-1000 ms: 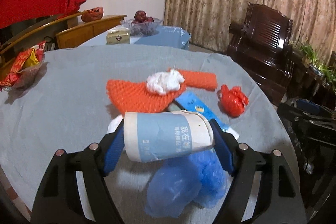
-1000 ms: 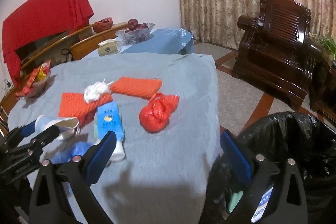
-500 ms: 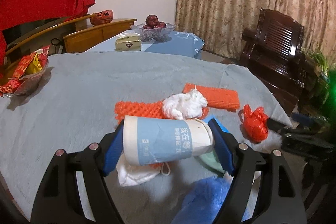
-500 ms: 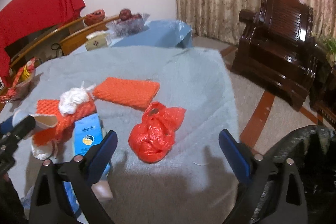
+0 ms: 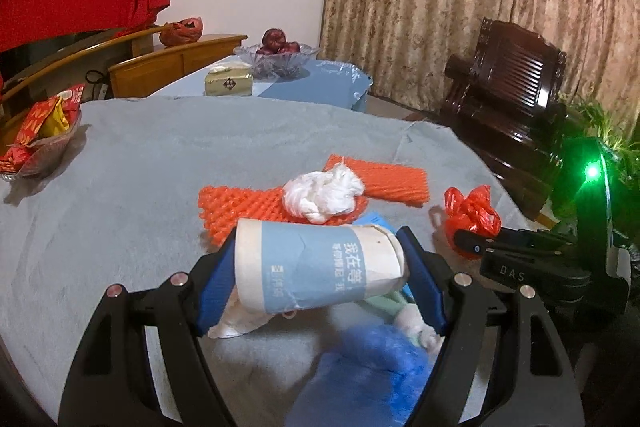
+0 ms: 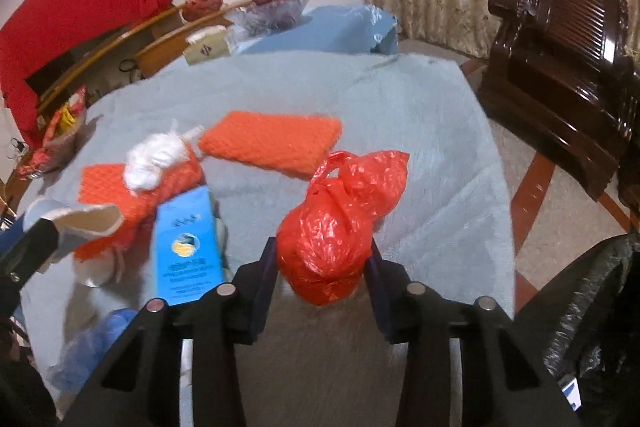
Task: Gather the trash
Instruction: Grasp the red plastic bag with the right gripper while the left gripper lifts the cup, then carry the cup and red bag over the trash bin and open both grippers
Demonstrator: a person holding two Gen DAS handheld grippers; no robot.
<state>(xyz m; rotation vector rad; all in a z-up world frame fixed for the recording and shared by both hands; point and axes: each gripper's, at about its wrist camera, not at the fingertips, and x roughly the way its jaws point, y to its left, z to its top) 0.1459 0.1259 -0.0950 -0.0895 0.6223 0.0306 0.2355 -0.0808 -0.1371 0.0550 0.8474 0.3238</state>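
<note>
The left gripper [image 5: 320,275] holds the paper cup [image 5: 316,267] clamped sideways above the table [image 5: 160,155]; the right gripper [image 6: 322,267] brackets the red bag [image 6: 332,227], and should squeeze low on its bulk, then carry it to the black bin [image 6: 592,299].

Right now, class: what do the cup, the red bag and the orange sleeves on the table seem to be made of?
Cup: paper, matte; torn printed wrap, creased rim.
Red bag: thin plastic film, glossy; crinkles and a knotted top.
Orange sleeves: probably foam netting, matte; open diamond mesh.
</note>
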